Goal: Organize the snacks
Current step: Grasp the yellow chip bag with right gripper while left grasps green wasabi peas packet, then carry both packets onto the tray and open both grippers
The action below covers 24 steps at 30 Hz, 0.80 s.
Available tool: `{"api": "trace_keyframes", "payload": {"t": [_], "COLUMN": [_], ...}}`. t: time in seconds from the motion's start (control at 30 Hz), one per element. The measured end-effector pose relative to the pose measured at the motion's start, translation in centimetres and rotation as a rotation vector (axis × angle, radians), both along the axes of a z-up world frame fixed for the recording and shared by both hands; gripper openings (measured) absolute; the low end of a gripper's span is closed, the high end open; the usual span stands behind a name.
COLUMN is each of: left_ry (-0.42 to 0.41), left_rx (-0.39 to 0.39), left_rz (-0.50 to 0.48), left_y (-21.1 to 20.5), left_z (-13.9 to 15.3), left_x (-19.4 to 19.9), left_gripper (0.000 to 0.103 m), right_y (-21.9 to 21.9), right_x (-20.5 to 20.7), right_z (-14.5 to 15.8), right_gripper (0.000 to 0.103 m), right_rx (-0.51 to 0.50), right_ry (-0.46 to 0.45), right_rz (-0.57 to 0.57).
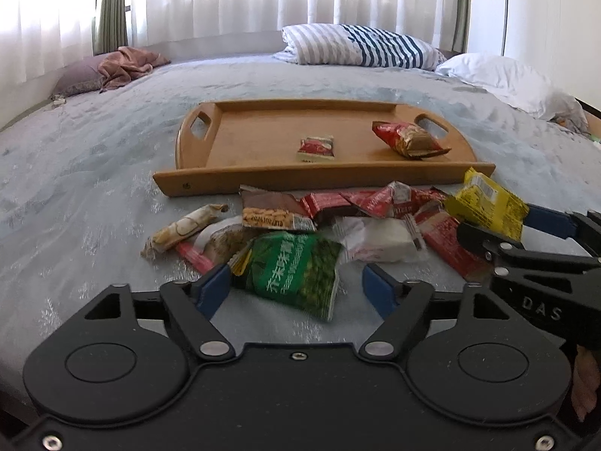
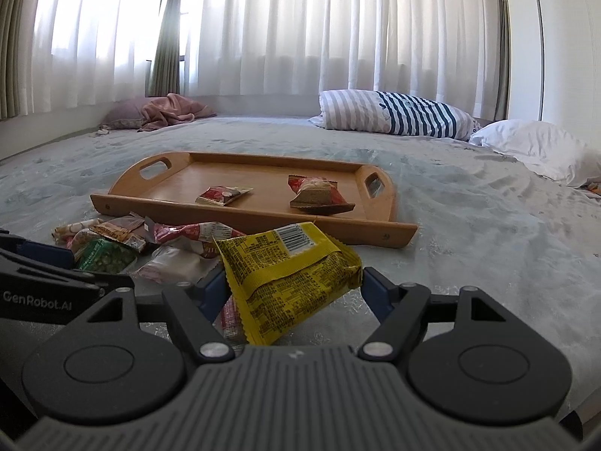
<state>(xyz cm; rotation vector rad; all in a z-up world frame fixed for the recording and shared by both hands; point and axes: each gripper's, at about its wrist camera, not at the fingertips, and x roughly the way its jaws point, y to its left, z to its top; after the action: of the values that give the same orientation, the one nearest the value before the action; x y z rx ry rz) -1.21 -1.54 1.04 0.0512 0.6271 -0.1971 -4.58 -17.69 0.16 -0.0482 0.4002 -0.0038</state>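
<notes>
On the pale blue bedspread [image 2: 469,225], just short of the rectangular wooden handled tray [image 2: 259,214], the right gripper [image 2: 291,285] is holding a crinkly yellow snack packet [image 2: 289,274] between its blue fingers [image 2: 375,293], the packet's long axis running across the gap and the tray lying straight ahead. Beside it, the left gripper [image 1: 296,289] is hanging with its fingers wide apart and gripping nothing, its near finger brushing the green pea packet [image 1: 296,270] at the near edge of the loose pile. Judging by this, the right hand is better placed for the tray, where a small red sachet [image 2: 223,195] and a red-and-brown packet [image 2: 319,193] are already lying.
</notes>
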Motion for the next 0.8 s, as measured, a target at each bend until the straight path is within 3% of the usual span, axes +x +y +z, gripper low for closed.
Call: {"api": "trace_keyframes", "payload": {"t": [0.23,0.3,0.43,0.6,0.8], "left_ry": [0.004,0.003,-0.019,-0.054,-0.094], "left_rx": [-0.017,-0.016,0.011,0.070,0.059], "left_rz": [-0.006,-0.010,-0.032,-0.048,-0.071], "left_y": [0.0,-0.1,-0.5,-1.3,-1.4], "left_z": [-1.0,-0.9,-0.7,-0.4,1.2], "left_x": [1.6,1.7,1.1,0.0,-0.7], "left_gripper": [0.078,0.069,0.035,0.032,0.032], "right_y": [-0.1,-0.1,-0.1,-0.1,-0.1], "right_x": [-0.1,0.0,0.0,0.2,0.1], "right_z": [-0.1,-0.2,-0.3,-0.3,0.1], "right_gripper": [0.077,0.077,0.077,0.077,0.076], "right_rx": [0.001,0.000,0.005,0.005,0.008], "right_ry": [0.006,0.009,0.012,0.012,-0.005], "right_rz": [-0.002,-0.002,-0.004,0.000,-0.008]}}
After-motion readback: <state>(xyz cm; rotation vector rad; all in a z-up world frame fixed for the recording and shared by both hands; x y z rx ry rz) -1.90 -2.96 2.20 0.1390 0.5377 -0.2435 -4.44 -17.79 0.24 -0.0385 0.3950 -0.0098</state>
